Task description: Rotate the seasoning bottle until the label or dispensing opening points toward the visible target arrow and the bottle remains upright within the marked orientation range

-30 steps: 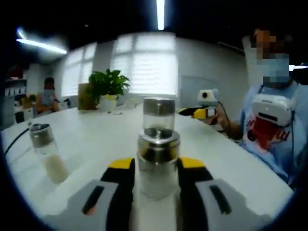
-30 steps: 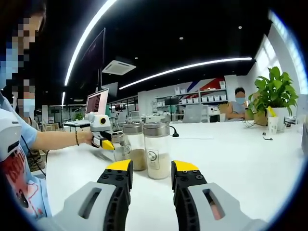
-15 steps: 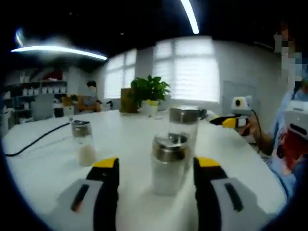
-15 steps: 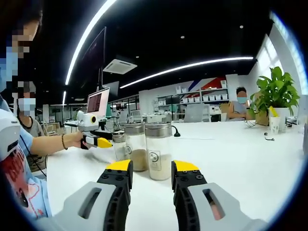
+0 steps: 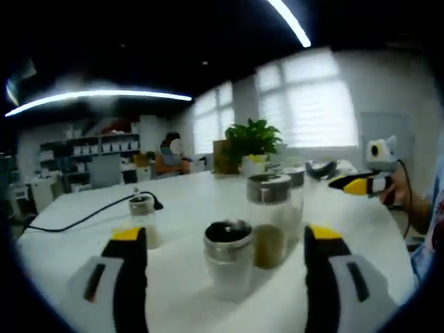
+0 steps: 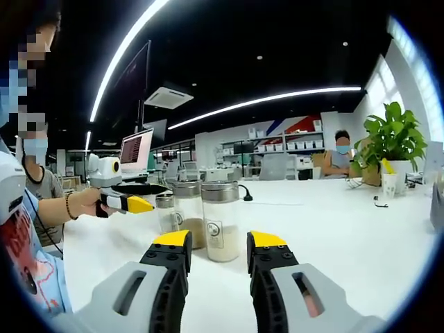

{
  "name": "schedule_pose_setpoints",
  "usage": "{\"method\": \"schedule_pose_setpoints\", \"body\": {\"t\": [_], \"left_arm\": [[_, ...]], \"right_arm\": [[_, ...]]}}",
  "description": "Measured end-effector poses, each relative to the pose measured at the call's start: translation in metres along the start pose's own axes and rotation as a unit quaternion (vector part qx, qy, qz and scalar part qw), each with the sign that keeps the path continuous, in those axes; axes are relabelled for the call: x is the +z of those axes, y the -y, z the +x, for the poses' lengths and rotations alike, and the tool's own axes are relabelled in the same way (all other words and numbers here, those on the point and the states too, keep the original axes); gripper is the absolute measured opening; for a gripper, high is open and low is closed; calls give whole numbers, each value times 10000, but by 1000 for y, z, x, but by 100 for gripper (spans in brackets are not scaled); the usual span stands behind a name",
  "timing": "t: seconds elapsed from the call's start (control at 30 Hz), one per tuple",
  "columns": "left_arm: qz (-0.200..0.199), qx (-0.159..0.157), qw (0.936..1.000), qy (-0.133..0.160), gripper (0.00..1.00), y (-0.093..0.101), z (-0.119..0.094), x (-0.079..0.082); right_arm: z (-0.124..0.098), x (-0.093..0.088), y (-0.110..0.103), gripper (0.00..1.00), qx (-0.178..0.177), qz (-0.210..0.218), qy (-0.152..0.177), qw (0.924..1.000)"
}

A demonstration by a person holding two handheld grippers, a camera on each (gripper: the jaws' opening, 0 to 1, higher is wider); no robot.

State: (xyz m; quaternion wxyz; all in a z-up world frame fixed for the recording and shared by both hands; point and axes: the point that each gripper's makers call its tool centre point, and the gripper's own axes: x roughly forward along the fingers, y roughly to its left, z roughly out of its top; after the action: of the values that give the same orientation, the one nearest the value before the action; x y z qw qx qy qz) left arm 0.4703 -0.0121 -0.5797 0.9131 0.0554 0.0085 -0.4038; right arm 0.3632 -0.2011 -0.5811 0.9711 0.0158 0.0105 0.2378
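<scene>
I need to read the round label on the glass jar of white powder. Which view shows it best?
The right gripper view: the tall glass jar with white powder faces it, round label sharp. In the blurred left gripper view that jar stands half hidden behind the brown-powder jar, label unseen.

One second ago your left gripper [image 5: 222,239] had its jaws closed on the short seasoning bottle [image 5: 228,263] with the steel cap. Now you have let it go: the jaws stand wide apart, and the bottle stands upright and free on the white table [image 5: 187,201], between them but touching neither. You have also pulled this gripper back from the bottle. In the right gripper view, the left gripper [image 6: 118,198] was just beside the group of jars [image 6: 208,220]; now it is further to the left, clearly apart from them.
</scene>
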Motion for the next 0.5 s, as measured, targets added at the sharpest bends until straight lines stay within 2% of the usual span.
{"method": "schedule_pose_setpoints", "body": {"t": [0.1,0.17,0.23,0.27,0.37,0.4,0.47,0.5], "left_arm": [[-112,77,9999,53,87,2,1,-1],[-448,159,9989,12,82,2,3,-5],[-868,417,9953,-65,75,-3,4,-11],[-972,369,9946,-4,73,-1,5,-9],[-777,413,9961,-38,64,1,8,-11],[-822,412,9957,-96,62,1,9,-14],[-1079,175,9937,-236,62,11,12,-18],[-1045,265,9939,-211,62,8,13,-18]], "right_arm": [[-1,2,0,32,15,-11,34,10000],[-2,0,2,32,-13,-23,11,10000],[-3,-1,5,32,-58,-13,1,10000],[-4,-3,7,32,-85,20,-12,10000],[-6,-6,9,31,-106,55,-46,9999],[-7,-7,9,31,-121,75,-55,9999],[-9,-5,7,31,-116,72,-47,9999],[-10,-4,5,31,-75,25,-27,10000]]}}
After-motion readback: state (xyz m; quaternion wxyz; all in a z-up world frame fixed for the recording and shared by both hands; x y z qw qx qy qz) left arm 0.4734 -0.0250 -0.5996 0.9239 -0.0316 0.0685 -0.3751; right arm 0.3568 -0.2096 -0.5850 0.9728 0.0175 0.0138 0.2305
